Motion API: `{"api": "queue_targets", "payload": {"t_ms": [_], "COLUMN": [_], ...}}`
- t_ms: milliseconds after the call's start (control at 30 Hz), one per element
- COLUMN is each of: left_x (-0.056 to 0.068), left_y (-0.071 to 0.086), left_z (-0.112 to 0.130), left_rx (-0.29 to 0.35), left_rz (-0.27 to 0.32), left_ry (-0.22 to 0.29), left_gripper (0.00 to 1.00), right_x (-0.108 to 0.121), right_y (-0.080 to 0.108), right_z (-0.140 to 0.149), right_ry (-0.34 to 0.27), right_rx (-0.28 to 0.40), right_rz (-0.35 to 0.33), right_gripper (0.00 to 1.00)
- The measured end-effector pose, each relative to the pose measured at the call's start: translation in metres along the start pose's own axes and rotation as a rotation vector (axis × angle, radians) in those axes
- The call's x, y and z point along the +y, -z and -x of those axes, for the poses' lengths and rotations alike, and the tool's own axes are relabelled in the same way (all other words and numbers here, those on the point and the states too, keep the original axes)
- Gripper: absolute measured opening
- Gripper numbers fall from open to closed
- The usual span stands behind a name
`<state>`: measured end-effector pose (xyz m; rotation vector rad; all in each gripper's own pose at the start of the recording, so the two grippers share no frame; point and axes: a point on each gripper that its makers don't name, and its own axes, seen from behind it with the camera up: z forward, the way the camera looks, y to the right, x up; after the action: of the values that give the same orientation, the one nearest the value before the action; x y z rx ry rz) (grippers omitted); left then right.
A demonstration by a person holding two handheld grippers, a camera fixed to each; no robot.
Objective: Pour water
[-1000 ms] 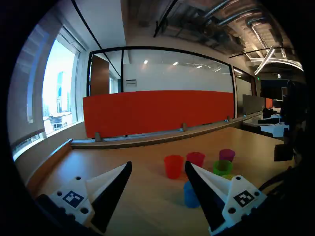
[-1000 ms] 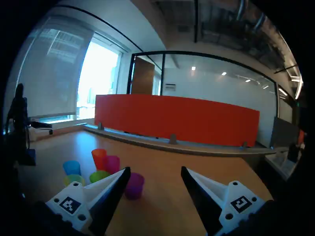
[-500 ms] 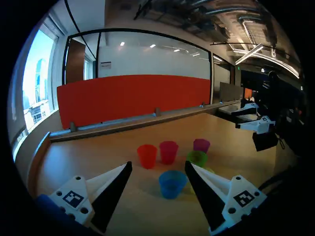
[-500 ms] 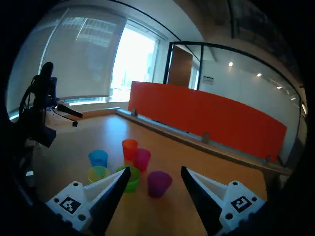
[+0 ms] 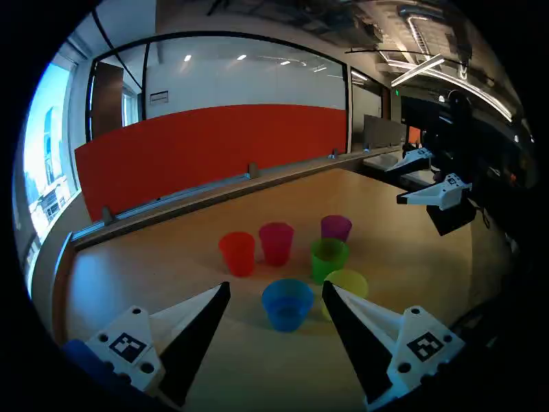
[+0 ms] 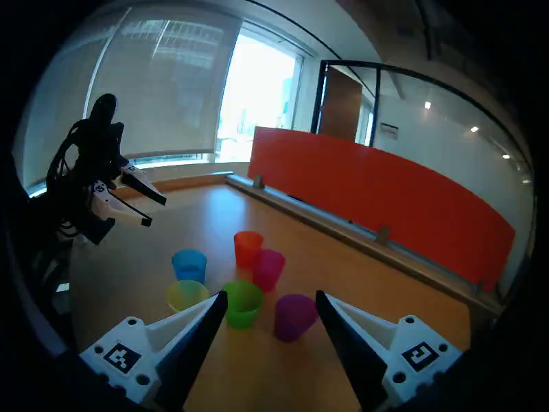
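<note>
The left hand-held gripper (image 5: 274, 288) has white fingers (image 5: 180, 321) — black inside, coded tags.

yellow cup (image 5: 346, 280) lower part behind left gripper (image 5: 275, 285) | green cup (image 6: 244, 299) left edge behind right gripper (image 6: 270, 294) | contents unreadable

Daylight from the blown-out window (image 6: 259, 110) floods the sharp, bright scene, glaring off the counter (image 6: 206, 220), while fisheye distortion bends the edges.

Wooden table (image 5: 137, 264), orange partition (image 5: 206, 147), glass wall (image 5: 240, 79) behind, bright window (image 6: 264, 96), lowered blind (image 6: 158, 89)
</note>
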<state>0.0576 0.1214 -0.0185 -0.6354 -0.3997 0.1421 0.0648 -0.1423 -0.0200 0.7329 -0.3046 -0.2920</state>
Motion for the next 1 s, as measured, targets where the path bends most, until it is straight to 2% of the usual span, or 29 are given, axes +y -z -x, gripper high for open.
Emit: {"api": "queue_targets", "payload": {"t_ms": [367, 1000], "left_x": [0.003, 0.008], "left_y": [-0.014, -0.043], "left_z": [0.024, 0.058], "left_rx": [-0.09, -0.167], "left_rz": [0.025, 0.092], "left_ry": [-0.061, -0.04], "left_gripper": [1.0, 1.0], "right_x": [-0.01, -0.024], "right_y": [-0.02, -0.059], "right_z": [0.014, 0.044], "right_ry": [0.032, 0.014], "right_rx": [-0.062, -0.138], "right_rz": [-0.068, -0.15], "right_gripper": [1.0, 0.99]}}
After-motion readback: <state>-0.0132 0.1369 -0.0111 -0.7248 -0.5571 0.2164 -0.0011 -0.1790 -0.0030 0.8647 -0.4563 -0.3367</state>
